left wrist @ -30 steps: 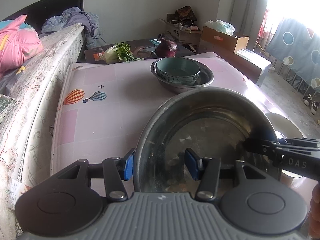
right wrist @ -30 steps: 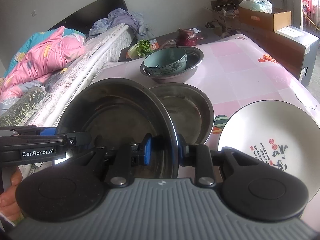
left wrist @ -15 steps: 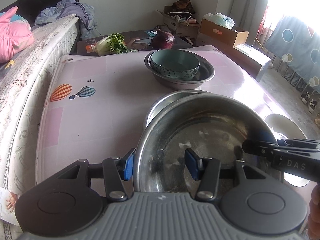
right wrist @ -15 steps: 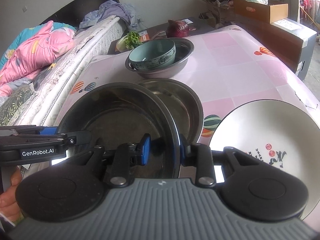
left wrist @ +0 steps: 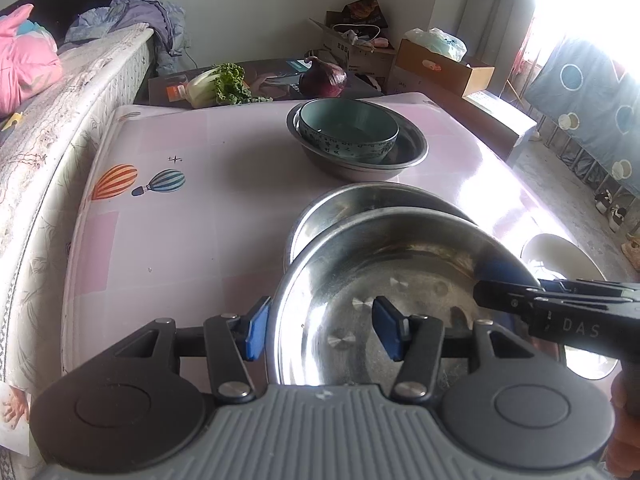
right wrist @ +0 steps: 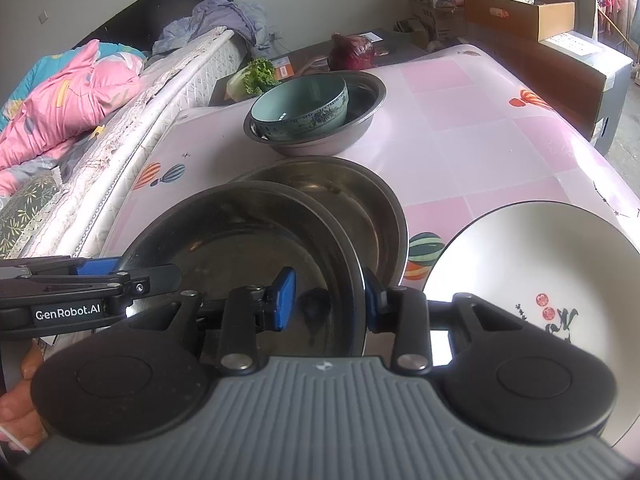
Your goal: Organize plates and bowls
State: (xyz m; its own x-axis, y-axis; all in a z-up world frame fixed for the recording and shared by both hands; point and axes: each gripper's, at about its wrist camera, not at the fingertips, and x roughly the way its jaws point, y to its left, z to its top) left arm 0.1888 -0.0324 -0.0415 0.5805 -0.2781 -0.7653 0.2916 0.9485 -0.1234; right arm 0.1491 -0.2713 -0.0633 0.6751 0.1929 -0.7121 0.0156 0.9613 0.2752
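Round shallow stainless-steel pan (left wrist: 400,280), scuffed and shiny, sits nested askew on a second steel pan (right wrist: 360,200) on the glossy pink checked tabletop (left wrist: 180,220). Left gripper (left wrist: 320,330) and right gripper (right wrist: 330,298) straddle opposite rims, jaws opening, pads off the metal. Glazed white plate (right wrist: 540,264) beside.

A home bedroom: bed (right wrist: 120,92) beside a cloth-covered table (right wrist: 460,128).
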